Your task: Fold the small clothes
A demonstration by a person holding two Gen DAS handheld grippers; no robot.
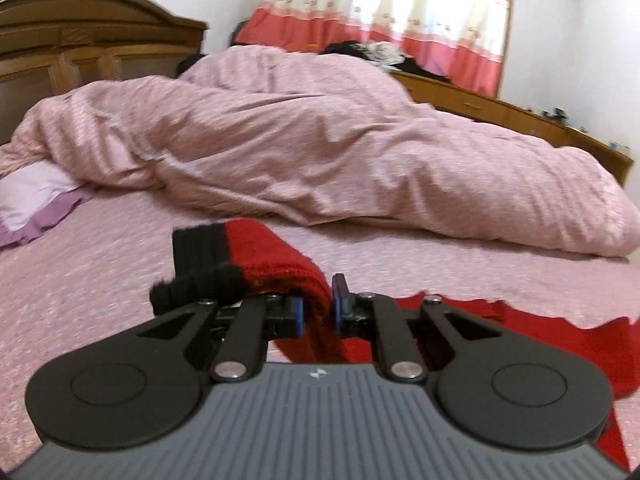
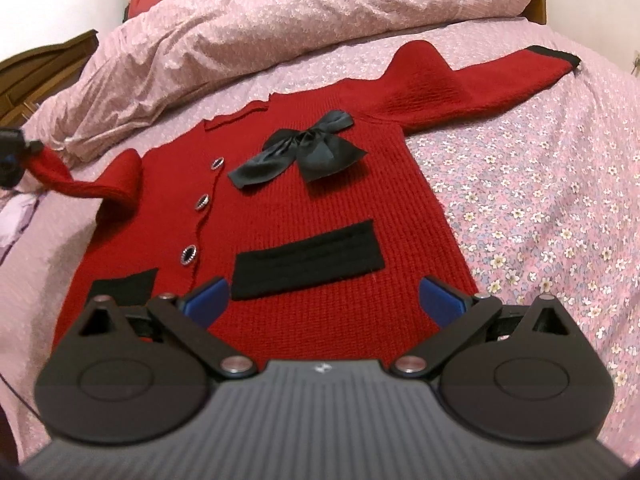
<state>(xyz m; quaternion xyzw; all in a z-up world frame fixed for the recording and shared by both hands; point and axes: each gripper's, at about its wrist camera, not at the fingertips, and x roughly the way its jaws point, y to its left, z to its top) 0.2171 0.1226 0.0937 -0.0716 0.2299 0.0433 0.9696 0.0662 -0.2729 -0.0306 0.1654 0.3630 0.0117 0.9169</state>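
A small red knit cardigan lies face up on the bed, with a black bow, black pocket patches and three dark buttons. Its far sleeve with a black cuff stretches out to the right. My left gripper is shut on the other sleeve near its black cuff and lifts it off the bed; it also shows at the left edge of the right wrist view. My right gripper is open and empty, low over the cardigan's hem.
A crumpled pink duvet lies heaped across the far half of the bed. A lilac pillow sits at the left. A wooden headboard, low wooden cabinets and curtains stand behind. The floral sheet surrounds the cardigan.
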